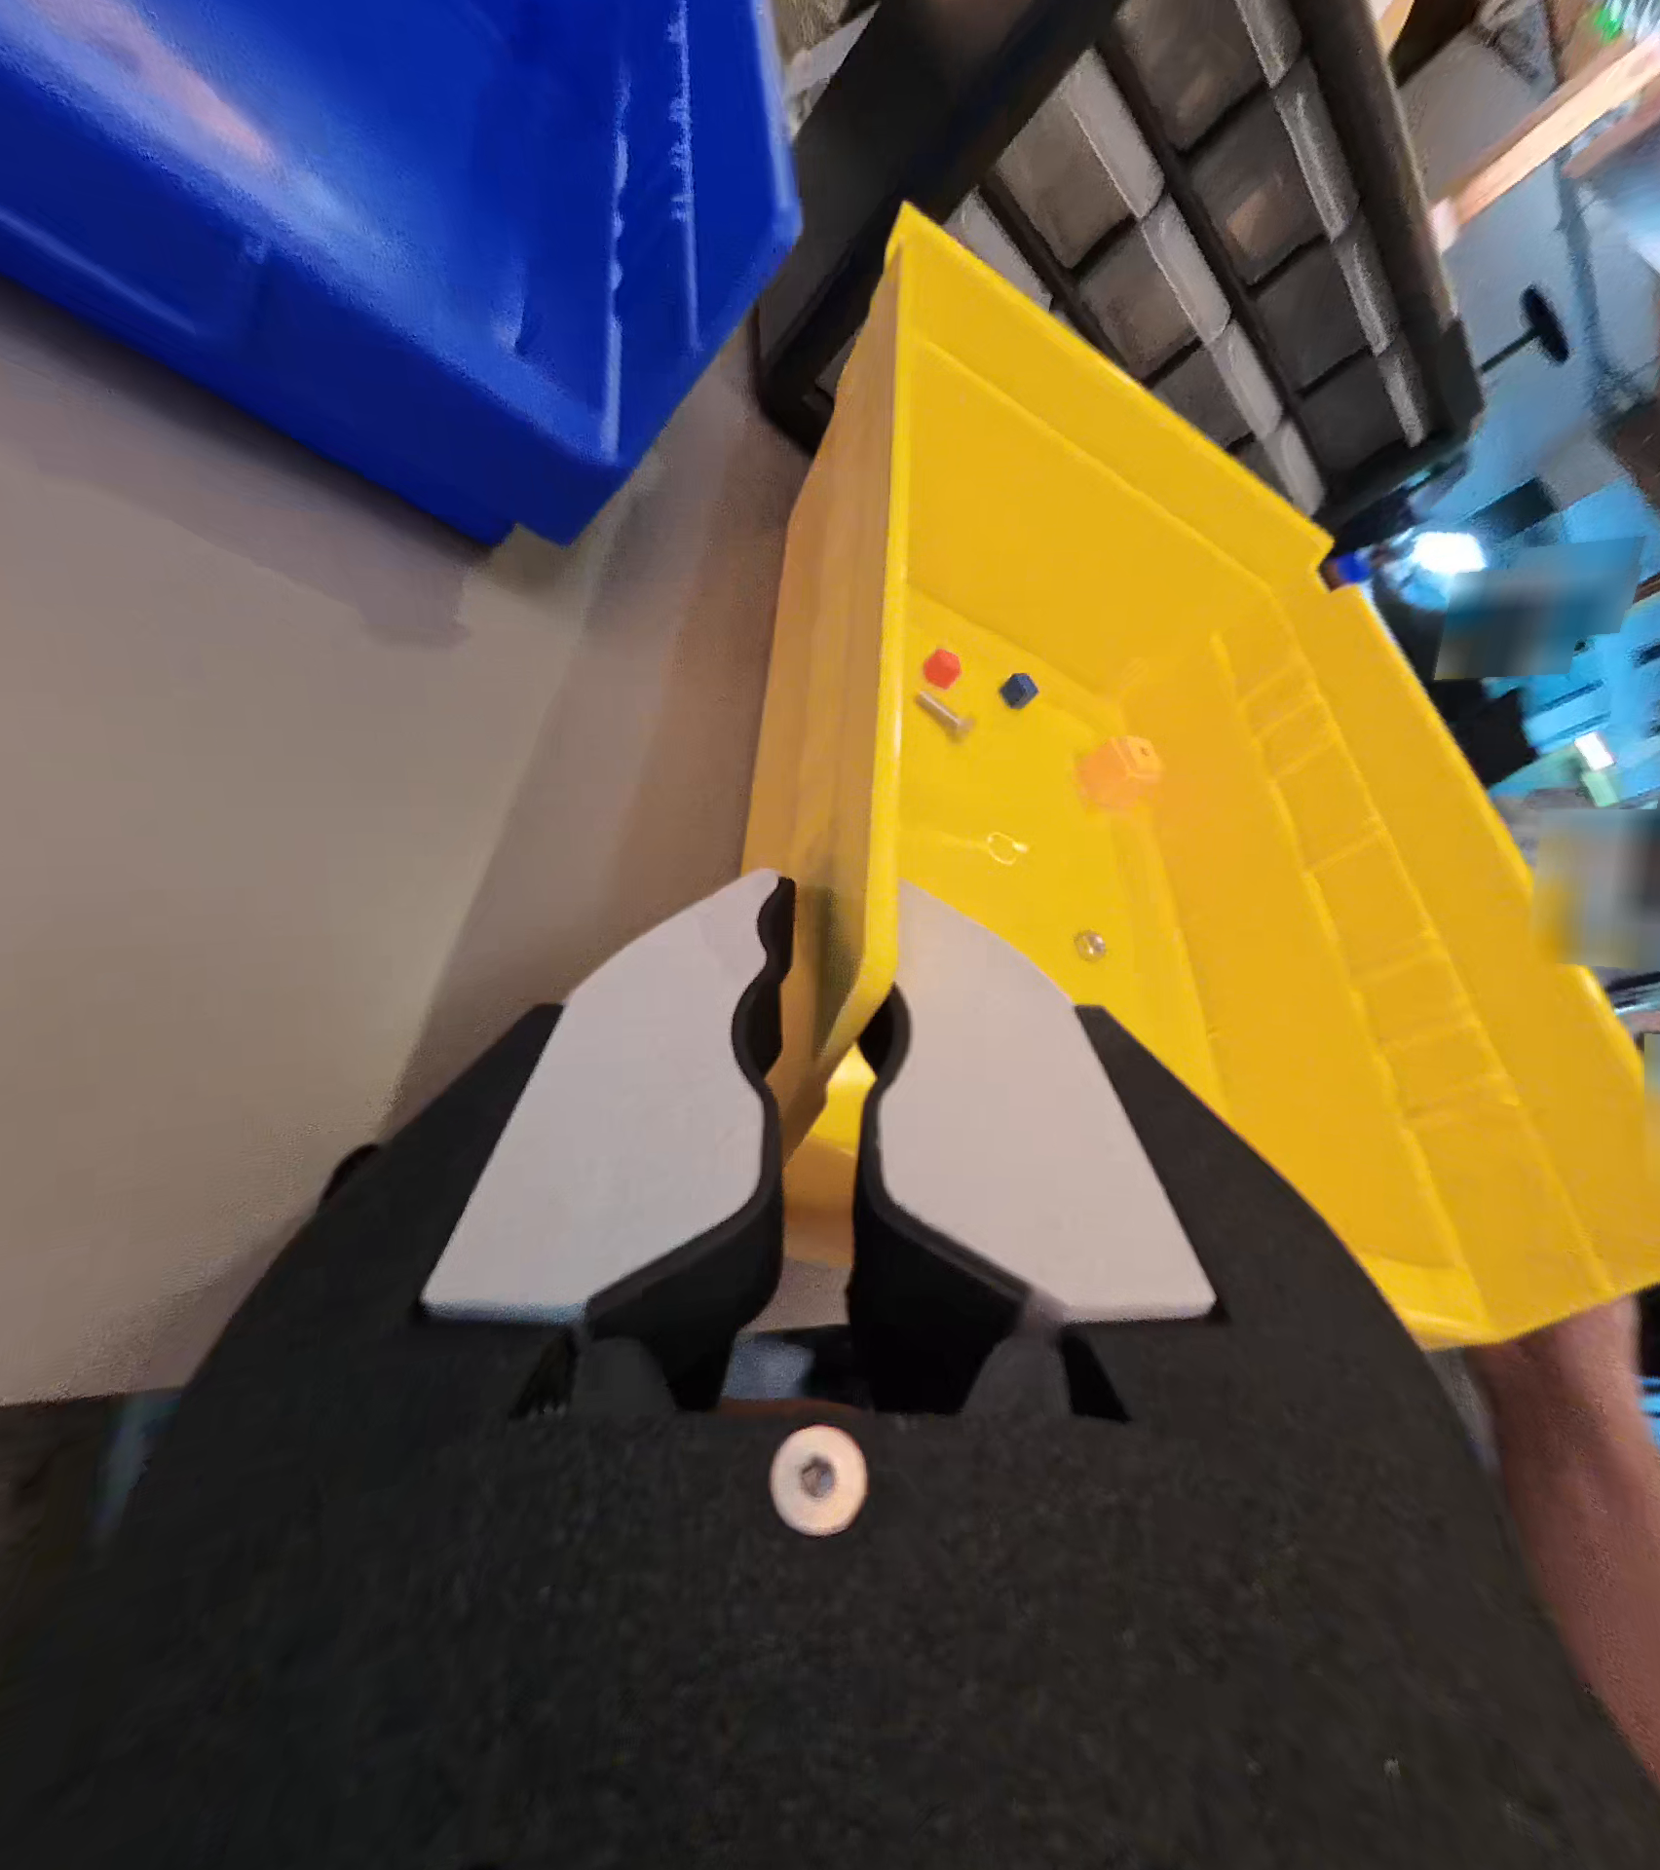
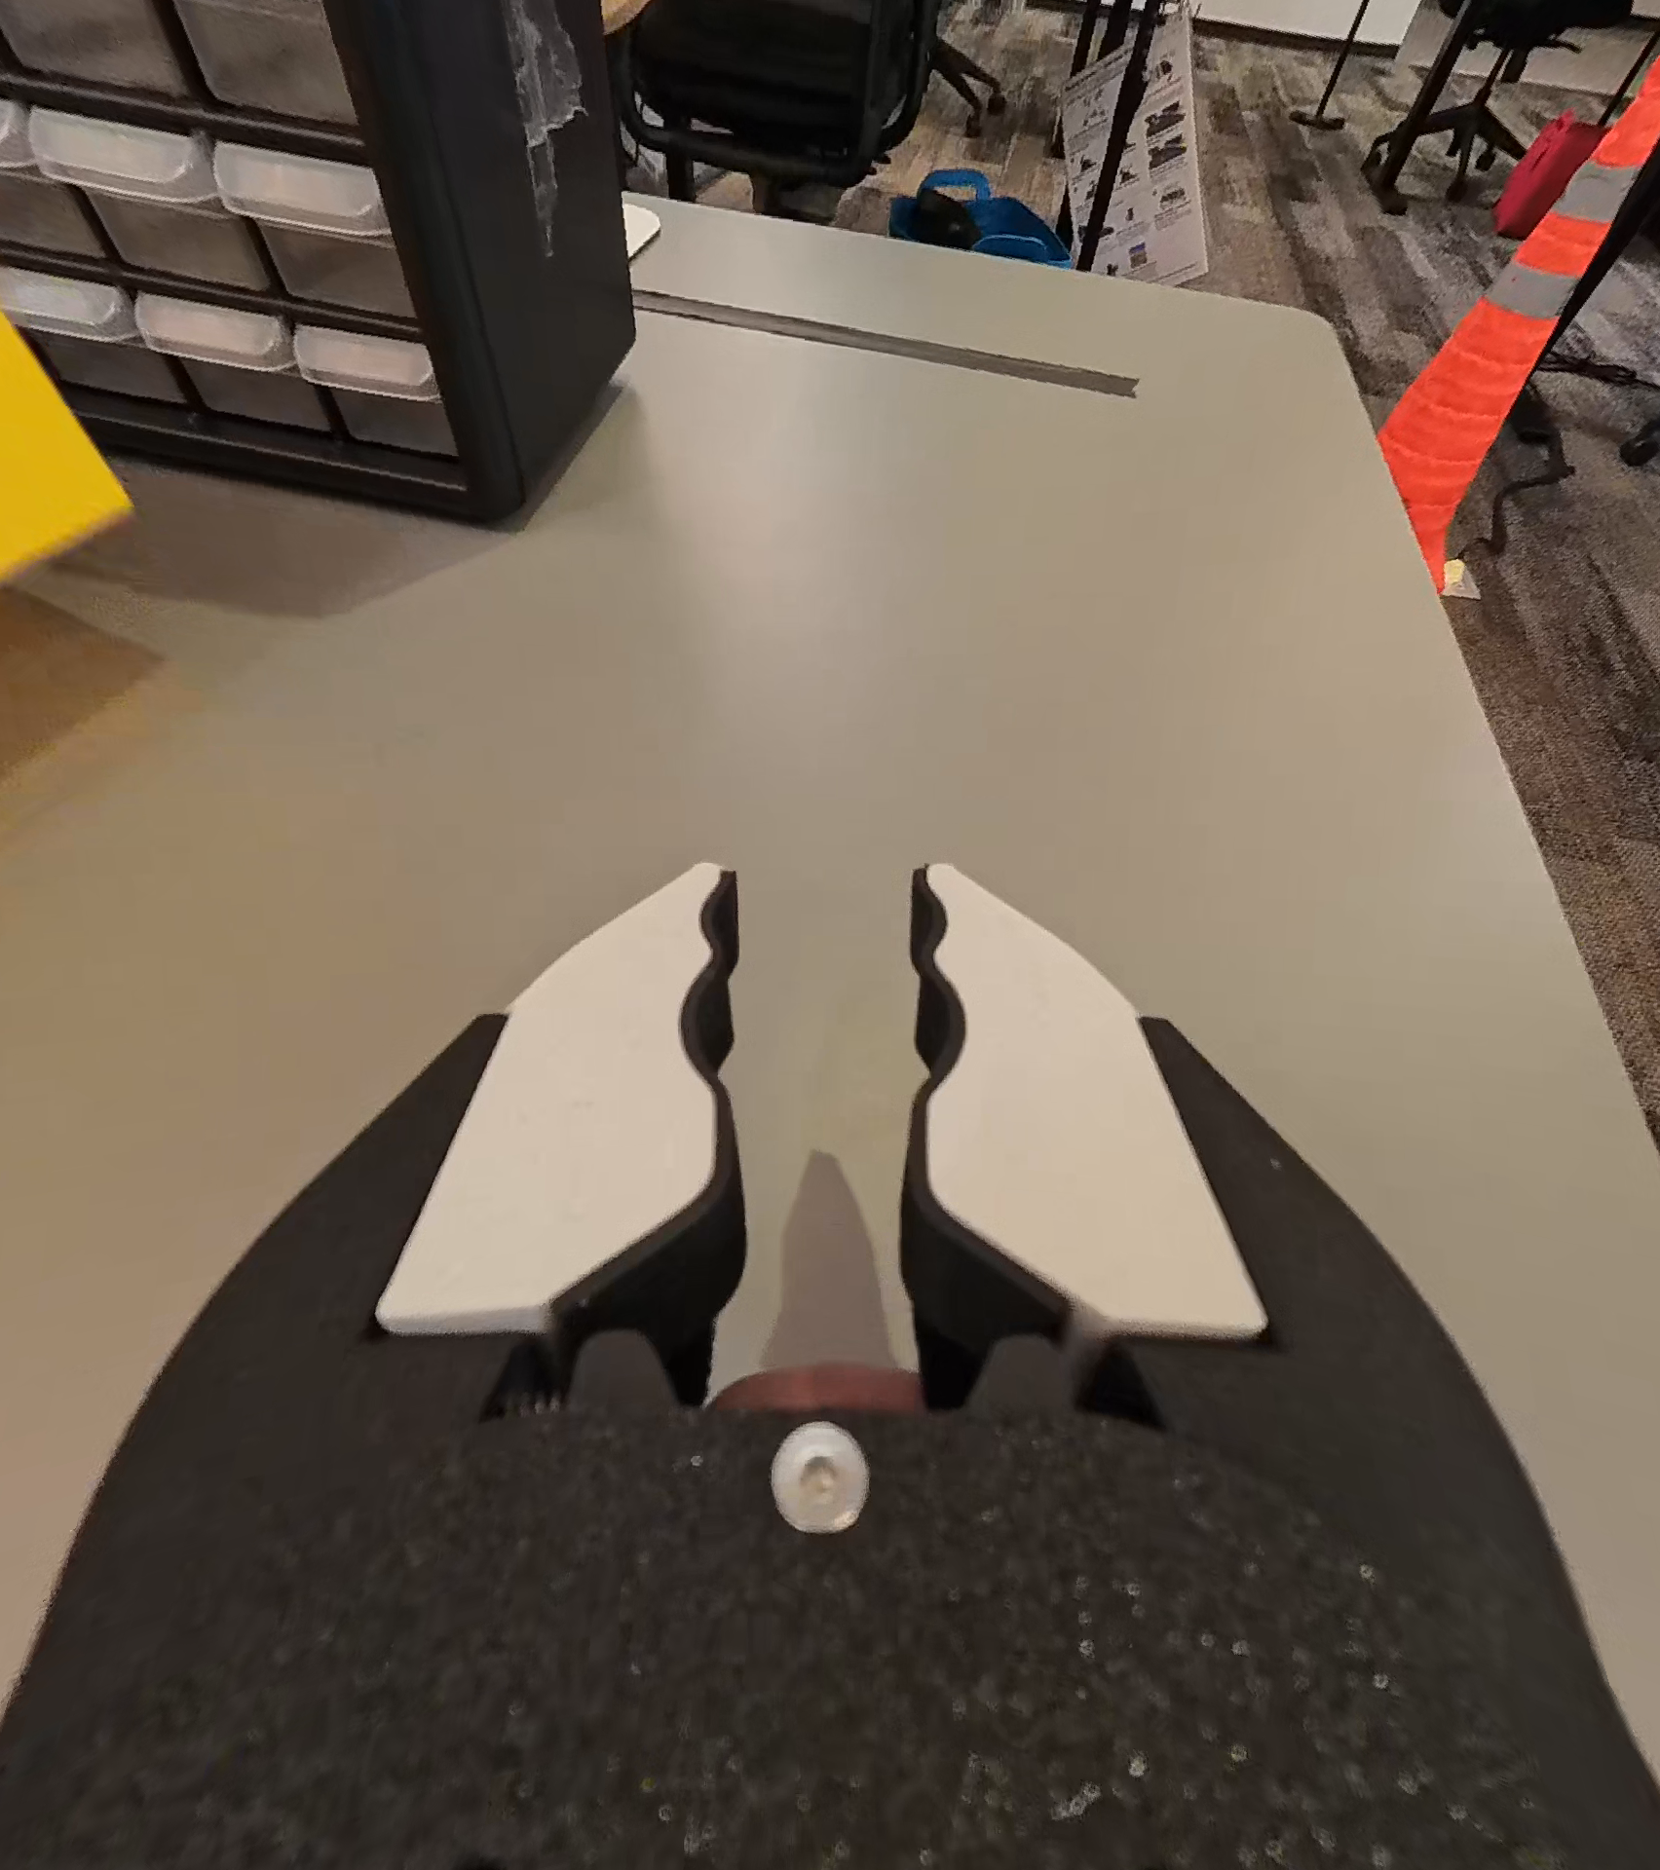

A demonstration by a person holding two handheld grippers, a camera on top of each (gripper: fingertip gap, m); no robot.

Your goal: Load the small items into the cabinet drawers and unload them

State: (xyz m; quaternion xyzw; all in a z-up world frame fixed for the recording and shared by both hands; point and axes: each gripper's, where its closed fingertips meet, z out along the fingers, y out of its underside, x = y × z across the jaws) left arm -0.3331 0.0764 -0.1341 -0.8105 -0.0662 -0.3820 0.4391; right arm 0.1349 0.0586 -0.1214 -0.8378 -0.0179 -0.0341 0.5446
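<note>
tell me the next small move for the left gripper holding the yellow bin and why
Probably set it down level: the left gripper pinches one wall of the yellow bin, which hangs tilted above the table with small items loose inside.

The left gripper (image 1: 841,901) is clamped on a thin yellow wall, one finger (image 1: 644,1093) on each side; the right gripper (image 2: 824,885) hangs empty above the table, jaws parted; a bare forearm (image 1: 1605,1579) shows beyond the left gripper.
</note>
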